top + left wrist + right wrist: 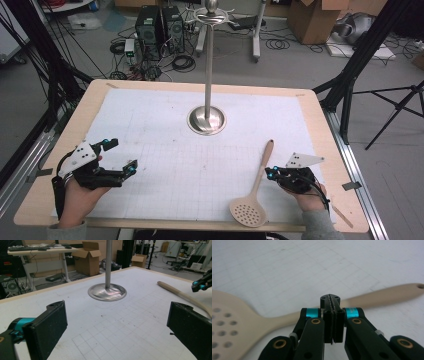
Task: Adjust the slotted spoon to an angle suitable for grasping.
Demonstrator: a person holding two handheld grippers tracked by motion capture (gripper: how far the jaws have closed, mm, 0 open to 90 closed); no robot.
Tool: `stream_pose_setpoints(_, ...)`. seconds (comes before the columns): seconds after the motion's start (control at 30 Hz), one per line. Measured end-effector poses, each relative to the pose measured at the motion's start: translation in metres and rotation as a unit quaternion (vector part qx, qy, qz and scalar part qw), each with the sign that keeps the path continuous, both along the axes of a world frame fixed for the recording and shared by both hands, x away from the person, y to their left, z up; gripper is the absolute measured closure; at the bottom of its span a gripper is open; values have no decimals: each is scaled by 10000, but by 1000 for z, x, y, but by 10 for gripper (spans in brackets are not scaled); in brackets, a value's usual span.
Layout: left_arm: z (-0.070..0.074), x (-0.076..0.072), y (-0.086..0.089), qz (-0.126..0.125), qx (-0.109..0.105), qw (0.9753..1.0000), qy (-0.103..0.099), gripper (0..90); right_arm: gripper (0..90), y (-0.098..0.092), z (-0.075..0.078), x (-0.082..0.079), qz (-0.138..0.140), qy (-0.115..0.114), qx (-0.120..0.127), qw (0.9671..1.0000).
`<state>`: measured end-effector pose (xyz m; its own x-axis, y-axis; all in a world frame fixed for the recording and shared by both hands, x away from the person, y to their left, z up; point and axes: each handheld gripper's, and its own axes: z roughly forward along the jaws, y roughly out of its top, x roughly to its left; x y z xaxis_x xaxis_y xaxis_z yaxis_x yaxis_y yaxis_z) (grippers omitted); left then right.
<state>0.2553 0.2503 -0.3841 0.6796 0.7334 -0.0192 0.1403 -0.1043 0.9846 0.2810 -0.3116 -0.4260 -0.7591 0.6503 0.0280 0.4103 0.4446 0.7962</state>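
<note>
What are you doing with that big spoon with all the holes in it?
A person sits at the table with a hand-held gripper in each hand. The right hand-held gripper is shut, with nothing between its jaws, right beside the handle of the slotted spoon, which lies flat on the white mat. The left hand-held gripper is wide open over bare mat. A tall metal stand waits in the middle, nothing hanging from it yet.

Slotted spoon (pixel 255 192) just left of right gripper (pixel 270 173).
Stand (pixel 206 119) beyond both grippers; left gripper (pixel 121 157) far left.
</note>
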Motion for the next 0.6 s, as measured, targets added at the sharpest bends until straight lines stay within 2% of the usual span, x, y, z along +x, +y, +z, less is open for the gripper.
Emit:
stream_pose_setpoints(0.37, 0, 0, 1, 0, 17, 10000, -8, 33, 900, -6, -10, 23, -352, 132, -174, 9991)
stream_pose_setpoints(0.6, 1, -2, 4, 49, 10, 10000, -20, 33, 900, -4, -16, 32, -381, 217, -245, 9987)
